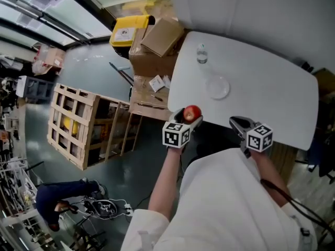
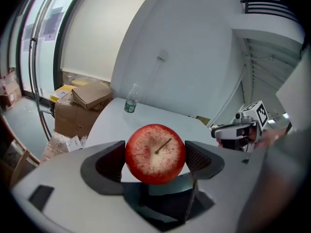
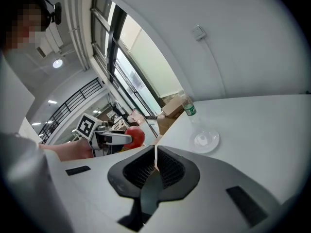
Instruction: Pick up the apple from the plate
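Clamping the apple (image 1: pixel 192 112) at the table (image 1: pixel 261 77) edge with your left gripper (image 2: pixel 155 161), right gripper (image 3: pixel 154 166) closed, plate (image 3: pixel 204 140) well apart.

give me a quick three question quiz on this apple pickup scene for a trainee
1. Which hand-held gripper is shut on the apple?
2. True or false: the plate on the table is bare.
3. Fill in the gap: the right hand-held gripper has its jaws ___ (apart or together), with nothing between them.

Key: 1. the left hand-held gripper; 2. true; 3. together.
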